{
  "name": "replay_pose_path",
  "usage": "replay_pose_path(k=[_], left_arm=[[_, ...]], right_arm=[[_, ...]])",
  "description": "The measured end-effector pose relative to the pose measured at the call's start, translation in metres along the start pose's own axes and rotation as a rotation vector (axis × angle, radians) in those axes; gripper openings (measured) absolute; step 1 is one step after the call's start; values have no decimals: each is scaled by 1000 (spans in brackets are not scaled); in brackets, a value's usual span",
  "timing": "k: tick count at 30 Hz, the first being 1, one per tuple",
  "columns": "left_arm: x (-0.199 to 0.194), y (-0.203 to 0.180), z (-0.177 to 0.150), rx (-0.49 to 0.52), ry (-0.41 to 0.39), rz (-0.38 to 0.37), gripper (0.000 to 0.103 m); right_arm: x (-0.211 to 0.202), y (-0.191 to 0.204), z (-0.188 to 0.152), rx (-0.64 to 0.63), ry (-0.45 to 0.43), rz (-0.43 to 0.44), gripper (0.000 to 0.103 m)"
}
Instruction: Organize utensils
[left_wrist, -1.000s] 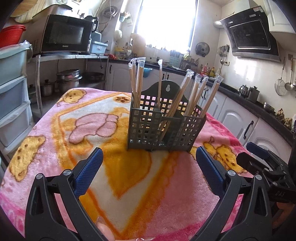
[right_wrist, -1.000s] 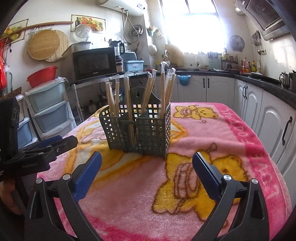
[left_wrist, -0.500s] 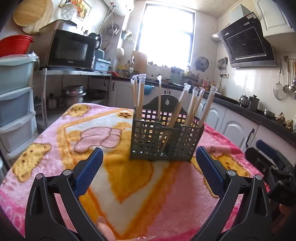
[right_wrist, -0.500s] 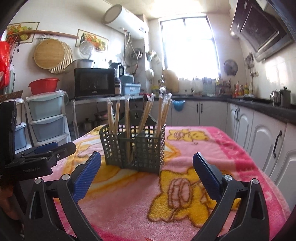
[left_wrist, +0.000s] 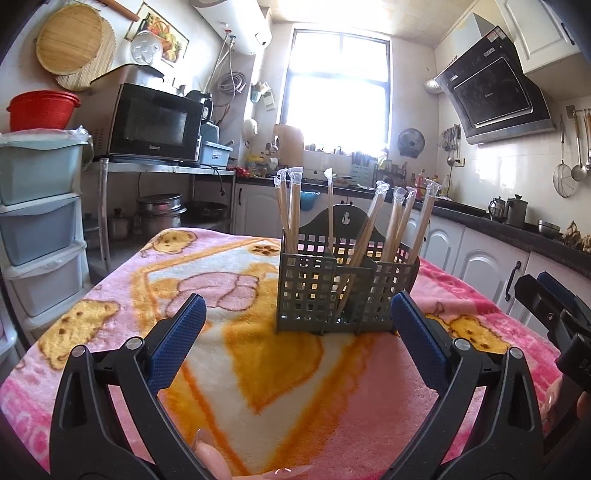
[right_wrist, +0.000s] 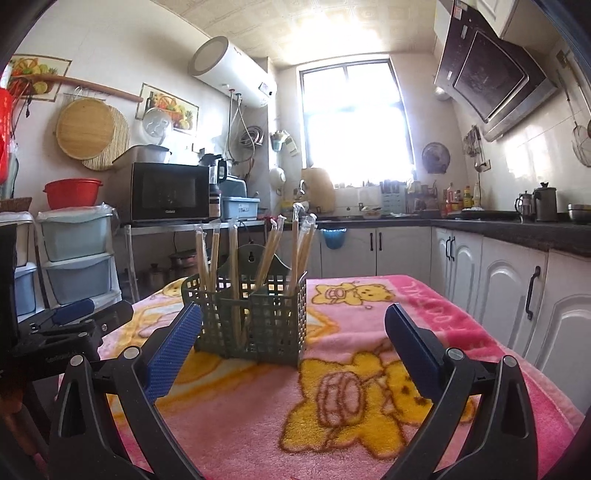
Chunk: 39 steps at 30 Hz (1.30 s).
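Note:
A grey mesh utensil holder (left_wrist: 343, 291) stands upright on the pink bear blanket (left_wrist: 236, 369). Several wrapped chopsticks (left_wrist: 369, 229) stand in its compartments. It also shows in the right wrist view (right_wrist: 255, 321), with its chopsticks (right_wrist: 266, 251). My left gripper (left_wrist: 295, 339) is open and empty, a short way in front of the holder. My right gripper (right_wrist: 291, 350) is open and empty, also in front of the holder. The right gripper shows at the right edge of the left wrist view (left_wrist: 554, 325); the left gripper shows at the left of the right wrist view (right_wrist: 74, 325).
Stacked plastic drawers (left_wrist: 40, 229) and a microwave (left_wrist: 155, 125) on a metal rack stand to the left of the table. White cabinets (right_wrist: 498, 295) under a dark counter run along the right. The blanket's right edge (right_wrist: 517, 350) drops off close to the cabinets.
Both grippers have tilted upward and drawn lower, so more wall and ceiling show. The holder and chopsticks have not moved. Both grippers stayed open.

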<state>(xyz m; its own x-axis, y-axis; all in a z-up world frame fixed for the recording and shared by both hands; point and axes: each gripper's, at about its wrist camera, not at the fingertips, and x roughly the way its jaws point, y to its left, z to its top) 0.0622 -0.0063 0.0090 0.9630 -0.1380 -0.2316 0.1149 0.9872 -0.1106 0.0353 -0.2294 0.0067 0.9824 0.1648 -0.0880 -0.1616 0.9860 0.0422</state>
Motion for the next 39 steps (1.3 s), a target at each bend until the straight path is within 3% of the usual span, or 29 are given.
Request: replay_pose_path(k=[39], left_arm=[[-1, 2, 0, -4, 2, 7, 93]], right_arm=[[0, 0, -2, 7, 0, -3, 97]])
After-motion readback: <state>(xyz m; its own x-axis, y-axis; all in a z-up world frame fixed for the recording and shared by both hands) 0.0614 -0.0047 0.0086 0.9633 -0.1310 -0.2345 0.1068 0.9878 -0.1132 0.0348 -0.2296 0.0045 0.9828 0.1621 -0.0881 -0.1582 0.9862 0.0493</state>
